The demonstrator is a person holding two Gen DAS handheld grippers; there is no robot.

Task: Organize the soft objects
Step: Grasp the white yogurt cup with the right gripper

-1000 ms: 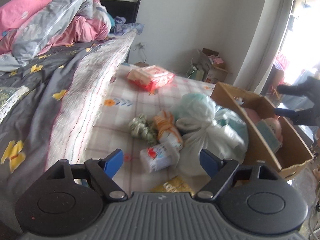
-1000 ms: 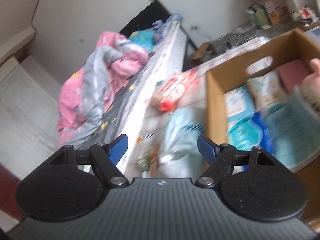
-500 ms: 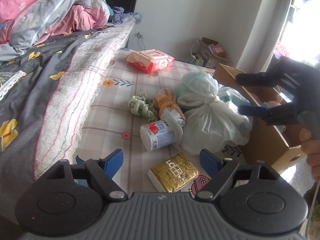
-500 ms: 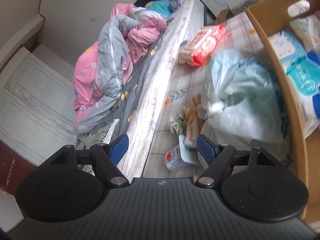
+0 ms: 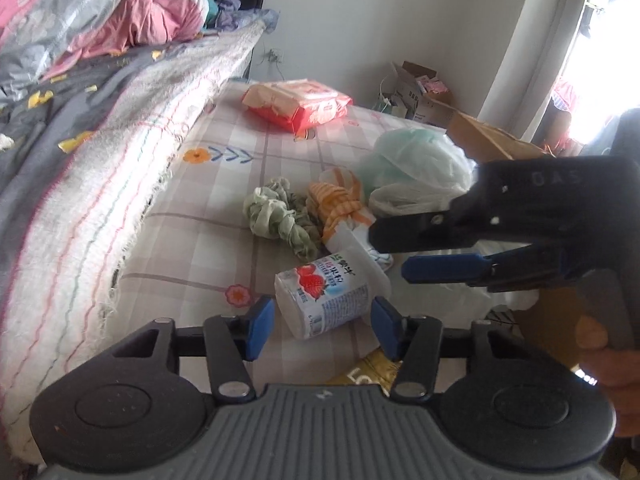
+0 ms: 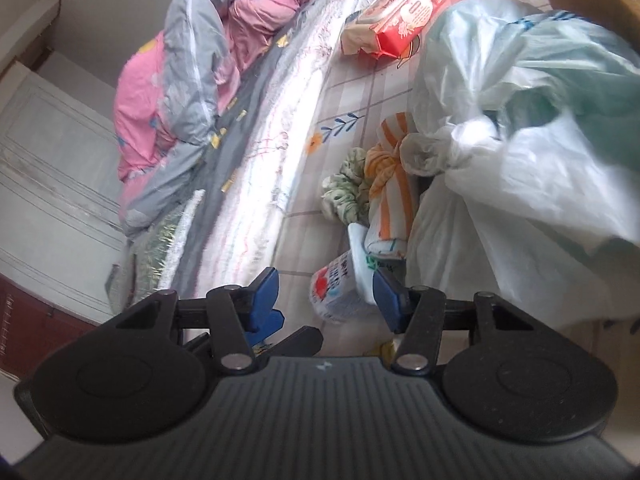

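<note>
A strawberry yogurt cup (image 5: pixel 324 300) lies on its side on the checked mat (image 5: pixel 224 200). It sits just ahead of and between the blue pads of my left gripper (image 5: pixel 322 330), whose jaws are closing without visibly pressing it. Behind the cup lie a green knotted cloth (image 5: pixel 280 220), an orange-striped cloth bundle (image 5: pixel 340 204) and a tied white plastic bag (image 5: pixel 416 168). My right gripper (image 5: pixel 390 252) reaches in from the right, jaws closing, tips beside the cup's lid and the bundle's end. In the right wrist view the right gripper (image 6: pixel 326 298) frames the cup (image 6: pixel 340 292), under the bundle (image 6: pixel 392 196) and the bag (image 6: pixel 520 140).
A red wipes pack (image 5: pixel 298 106) lies farther back on the mat. A gold packet (image 5: pixel 368 372) sits under my left gripper. A cardboard box (image 5: pixel 488 136) stands right of the bag. The bed with a grey quilt (image 5: pixel 60 120) runs along the left. A hand (image 5: pixel 608 376) holds the right gripper.
Both grippers came down and closer to the cup, and their jaws narrowed. The right gripper swung in from the box side to the cup and striped bundle.
</note>
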